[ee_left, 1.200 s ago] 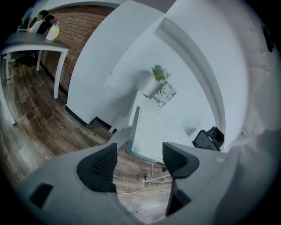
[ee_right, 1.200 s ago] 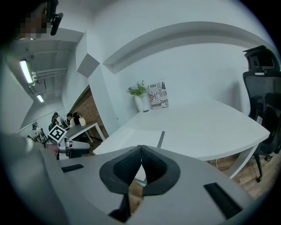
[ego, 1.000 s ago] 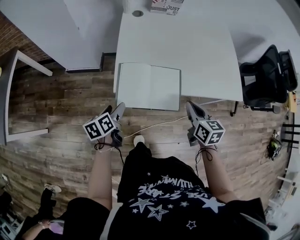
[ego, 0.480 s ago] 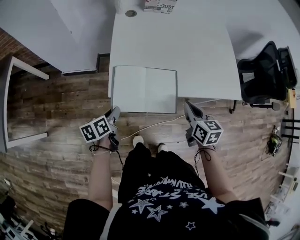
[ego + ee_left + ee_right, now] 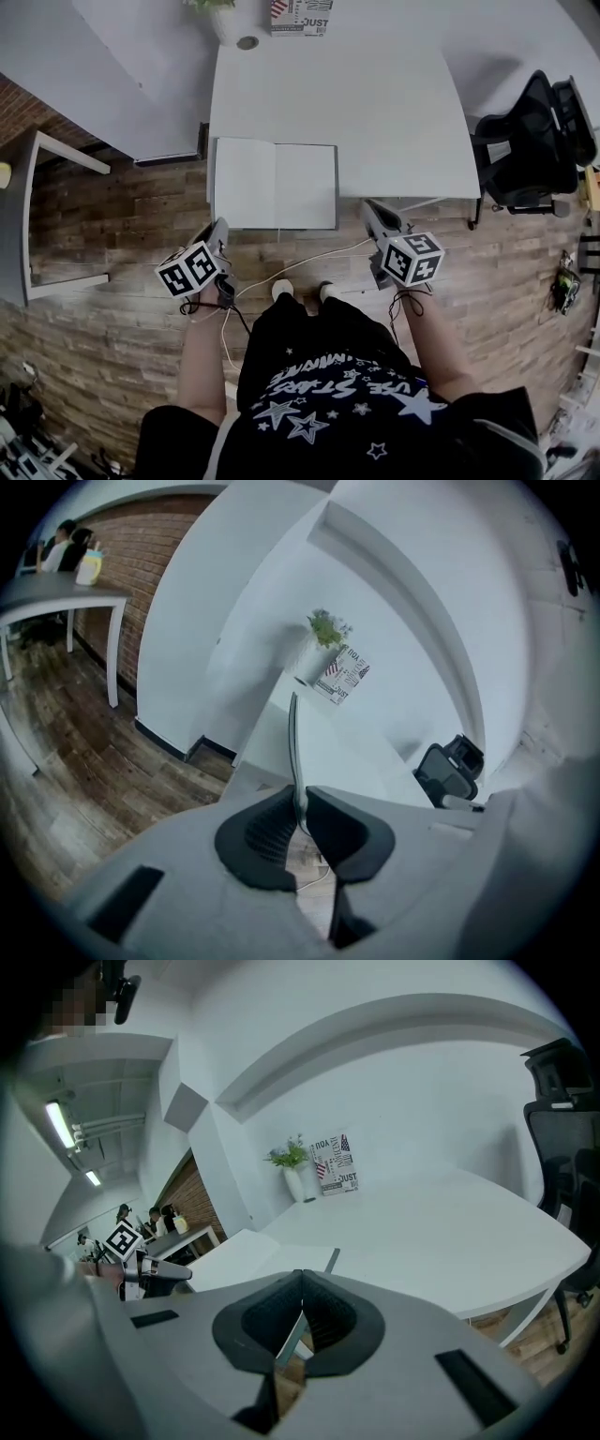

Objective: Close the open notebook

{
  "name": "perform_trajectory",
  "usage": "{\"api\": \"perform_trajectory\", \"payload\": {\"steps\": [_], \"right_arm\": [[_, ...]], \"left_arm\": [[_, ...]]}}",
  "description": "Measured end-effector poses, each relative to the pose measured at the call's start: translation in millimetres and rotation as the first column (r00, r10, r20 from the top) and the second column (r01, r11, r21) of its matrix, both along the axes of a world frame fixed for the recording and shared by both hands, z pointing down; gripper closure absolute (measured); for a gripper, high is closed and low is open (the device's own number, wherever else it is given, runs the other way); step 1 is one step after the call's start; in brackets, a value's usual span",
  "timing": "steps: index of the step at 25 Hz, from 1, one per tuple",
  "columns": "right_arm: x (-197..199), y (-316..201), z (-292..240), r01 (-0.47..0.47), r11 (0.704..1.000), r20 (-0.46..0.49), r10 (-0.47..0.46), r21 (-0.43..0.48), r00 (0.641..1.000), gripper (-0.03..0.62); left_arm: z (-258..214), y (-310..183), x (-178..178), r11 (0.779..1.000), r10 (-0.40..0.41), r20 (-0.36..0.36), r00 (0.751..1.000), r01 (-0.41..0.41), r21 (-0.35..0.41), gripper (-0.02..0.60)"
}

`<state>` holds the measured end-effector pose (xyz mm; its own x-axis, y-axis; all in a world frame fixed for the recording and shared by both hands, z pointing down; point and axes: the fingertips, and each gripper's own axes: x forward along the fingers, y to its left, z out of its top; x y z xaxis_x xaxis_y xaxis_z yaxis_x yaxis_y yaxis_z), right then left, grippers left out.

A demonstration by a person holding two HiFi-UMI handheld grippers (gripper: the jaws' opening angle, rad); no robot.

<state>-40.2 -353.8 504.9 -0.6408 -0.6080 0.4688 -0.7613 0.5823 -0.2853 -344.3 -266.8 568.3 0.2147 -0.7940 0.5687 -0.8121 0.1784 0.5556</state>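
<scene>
The open notebook (image 5: 275, 185) lies with blank white pages up at the near left of the white table (image 5: 394, 112). My left gripper (image 5: 221, 231) is at its near left corner. In the left gripper view, its jaws (image 5: 298, 803) are closing on the thin edge of the notebook's left cover (image 5: 293, 738), which runs up from between the pads. My right gripper (image 5: 368, 208) is shut and holds nothing, at the table's front edge right of the notebook. In the right gripper view (image 5: 301, 1283), the notebook (image 5: 248, 1246) lies ahead to the left.
A potted plant (image 5: 223, 13) and a printed box (image 5: 302, 13) stand at the table's far edge. A black office chair (image 5: 530, 141) is at the right and a grey table (image 5: 26, 216) at the left. A white cable (image 5: 309, 254) runs across the wooden floor.
The left gripper's jaws, spread apart a second ago, have come together at the notebook's near left corner and lifted slightly. The right gripper has shifted a little along the table's front edge.
</scene>
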Motion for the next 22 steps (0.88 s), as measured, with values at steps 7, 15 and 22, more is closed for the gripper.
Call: {"api": "perform_trajectory", "payload": {"steps": [7, 15, 22], "right_arm": [[16, -6, -10, -0.008, 1.000, 0.032, 0.007, 0.020, 0.999, 0.588], [30, -11, -16, -0.024, 0.999, 0.057, 0.022, 0.039, 0.998, 0.588], [42, -10, -22, -0.031, 0.998, 0.069, 0.027, 0.055, 0.997, 0.588]], "left_arm": [[-39, -3, 21, 0.998, 0.000, 0.166, 0.986, -0.010, 0.059, 0.538], [-72, -12, 56, 0.988, 0.063, 0.307, 0.949, -0.103, 0.114, 0.538], [-89, -17, 91, 0.971, 0.118, 0.376, 0.919, -0.185, 0.149, 0.540]]}}
